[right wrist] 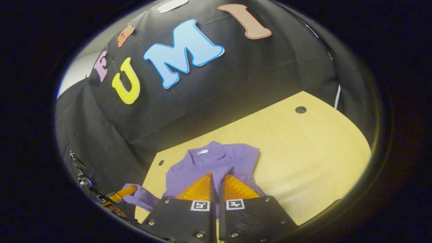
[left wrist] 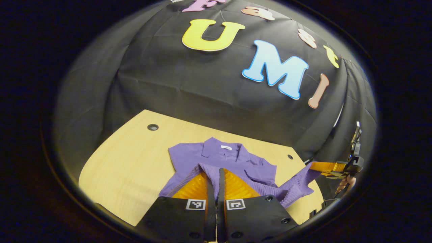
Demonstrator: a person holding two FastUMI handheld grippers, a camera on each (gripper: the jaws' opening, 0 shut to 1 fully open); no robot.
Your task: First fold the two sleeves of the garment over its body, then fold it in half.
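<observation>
- My left claw [left wrist: 216, 175] is clamping purple fabric of the garment [left wrist: 229, 158], at lower centre on the table [left wrist: 128, 168].
- My right claw [right wrist: 216, 180] is pinching its fabric too; collar is lying flat.

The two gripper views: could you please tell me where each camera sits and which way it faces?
Left gripper view: rides on the left tool, looking along its fingers at the purple shirt on the table; the right tool holds shirt fabric at far right.
Right gripper view: rides on the right tool, facing the same shirt; the left tool appears at lower left.
Shared: shirt, table, both tools.
</observation>
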